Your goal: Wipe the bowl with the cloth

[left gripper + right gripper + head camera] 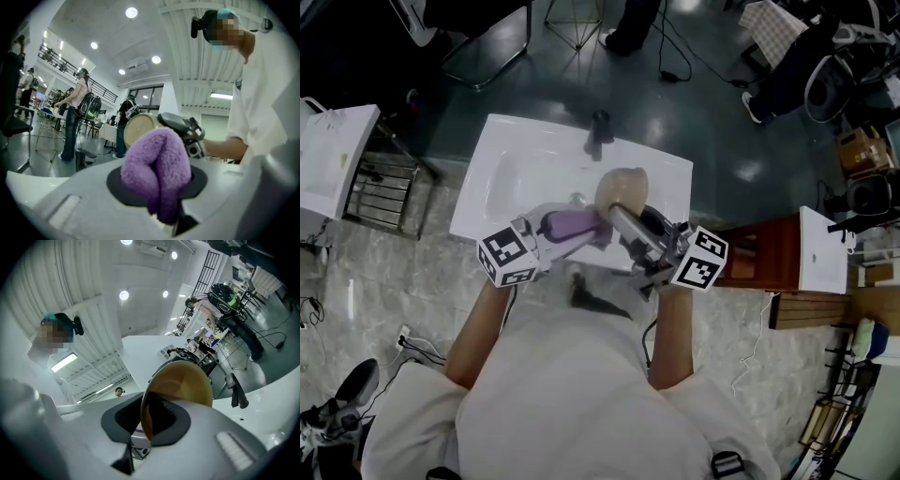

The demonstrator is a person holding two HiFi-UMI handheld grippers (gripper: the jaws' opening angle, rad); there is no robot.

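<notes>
cloth (157, 164) bulging from left tool (158, 185) hides part of bowl (138, 129).

Left half of the white sink basin (502, 183) left open for passage, far rim blocked at its middle by the dark faucet (598, 133), near right part taken up by the bowl (622, 189) and purple cloth (574, 223), wooden cabinet (769, 248) set near the right edge.

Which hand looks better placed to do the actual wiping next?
Left. The left gripper is shut on the purple cloth, close beside the bowl, which the right gripper clamps by its rim over the sink. The cloth hand would likely do the rubbing.
</notes>
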